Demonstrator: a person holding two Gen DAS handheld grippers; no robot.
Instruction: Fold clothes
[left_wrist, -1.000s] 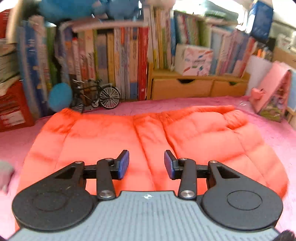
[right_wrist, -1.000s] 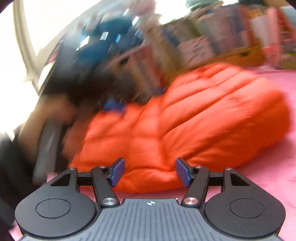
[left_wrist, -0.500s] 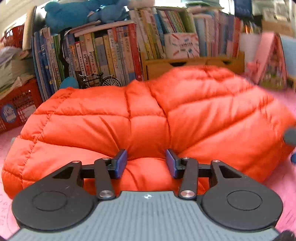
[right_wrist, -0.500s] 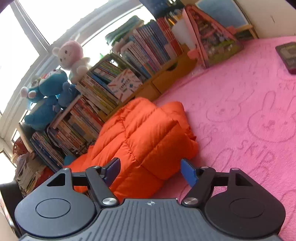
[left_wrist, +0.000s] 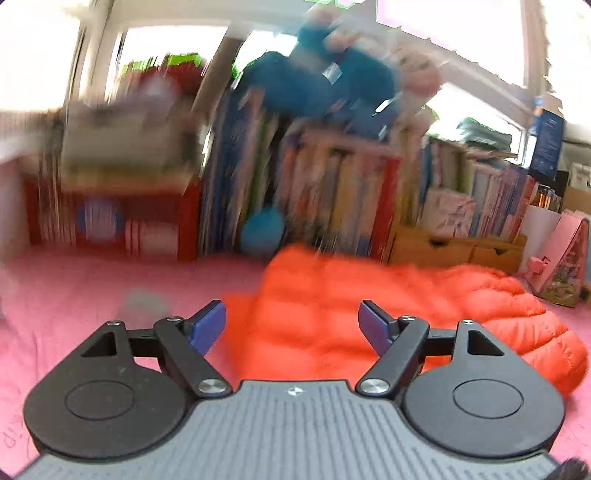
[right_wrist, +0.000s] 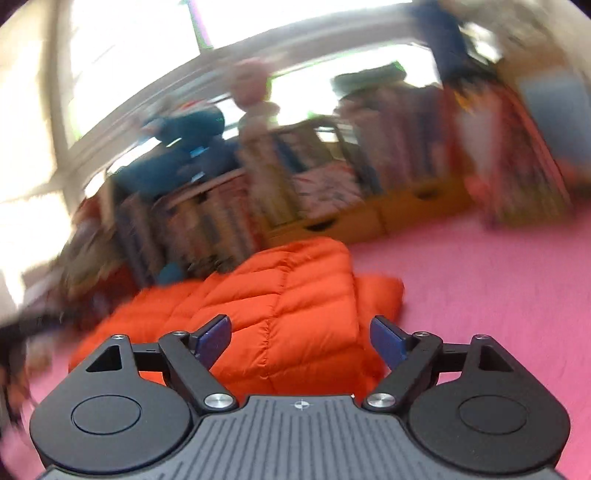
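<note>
Jacket (right_wrist: 280, 306) folded, long axis running left-right along bookshelf (left_wrist: 369, 192), left gripper (left_wrist: 293, 326) and right gripper (right_wrist: 301, 339) opening, empty

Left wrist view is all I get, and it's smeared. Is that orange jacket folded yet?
Observer: The right wrist view is sharper. The orange jacket lies doubled there, one quilted layer over another whose edge pokes out on the right.
Operator: Is the other gripper holding it?
Observer: No. The right gripper has its jaws opening, and the jacket lies ahead of the pads, not pinched.
Operator: Anything lying next to the jacket on that side?
Observer: Only the pink blanket shows there.
</note>
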